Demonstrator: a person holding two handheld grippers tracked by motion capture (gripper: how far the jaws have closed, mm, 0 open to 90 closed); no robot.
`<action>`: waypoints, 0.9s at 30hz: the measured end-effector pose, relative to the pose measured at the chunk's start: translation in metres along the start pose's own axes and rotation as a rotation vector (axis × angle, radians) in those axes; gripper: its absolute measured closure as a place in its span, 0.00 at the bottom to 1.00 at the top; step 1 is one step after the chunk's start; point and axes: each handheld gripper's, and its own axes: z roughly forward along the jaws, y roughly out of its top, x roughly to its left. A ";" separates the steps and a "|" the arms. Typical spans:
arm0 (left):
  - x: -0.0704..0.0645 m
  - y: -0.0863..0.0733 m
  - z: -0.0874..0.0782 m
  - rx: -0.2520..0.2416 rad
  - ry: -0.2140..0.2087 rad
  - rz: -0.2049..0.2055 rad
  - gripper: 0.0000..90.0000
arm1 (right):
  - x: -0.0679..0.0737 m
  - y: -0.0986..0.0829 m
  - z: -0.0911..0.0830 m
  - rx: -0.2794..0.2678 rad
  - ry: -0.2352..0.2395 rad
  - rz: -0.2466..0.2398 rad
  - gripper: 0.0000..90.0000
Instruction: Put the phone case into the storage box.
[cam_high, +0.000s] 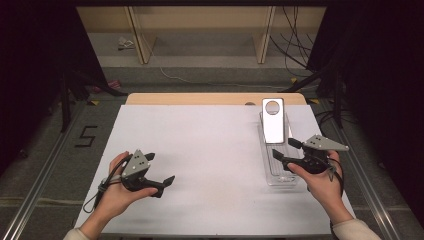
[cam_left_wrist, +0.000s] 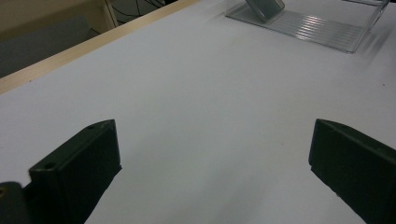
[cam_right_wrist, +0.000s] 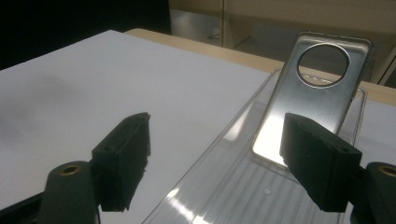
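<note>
A clear plastic tray (cam_high: 278, 172) lies on the right side of the white table (cam_high: 200, 150). A shiny metal plate (cam_high: 273, 121) with a round hole near its top leans upright at the tray's far end. My right gripper (cam_high: 284, 148) is held over the tray's near half, open, with nothing between its jaws. In the right gripper view the gripper (cam_right_wrist: 215, 140) faces the plate (cam_right_wrist: 317, 102) across the tray floor (cam_right_wrist: 233, 186). My left gripper (cam_high: 161, 169) is held open over the bare table at the front left. Its own view shows the gripper (cam_left_wrist: 212, 154), with the tray (cam_left_wrist: 317, 28) farther off.
A wooden strip (cam_high: 215, 98) runs along the table's far edge. Beyond it stand shelf legs (cam_high: 262, 35), with cables (cam_high: 295, 50) on the floor. A "5" mark (cam_high: 86, 136) is taped on the floor at left. Dark curtains flank both sides.
</note>
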 end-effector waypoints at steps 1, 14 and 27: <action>0.000 0.000 0.000 0.000 0.001 0.000 0.02 | 0.000 0.000 0.000 -0.001 0.000 -0.001 0.28; 0.000 -0.003 0.000 0.002 0.005 -0.003 0.02 | 0.001 -0.002 -0.001 -0.009 -0.002 -0.007 0.28; -0.001 -0.005 0.002 0.007 0.003 0.001 0.02 | 0.000 -0.003 -0.001 -0.014 0.000 -0.004 0.29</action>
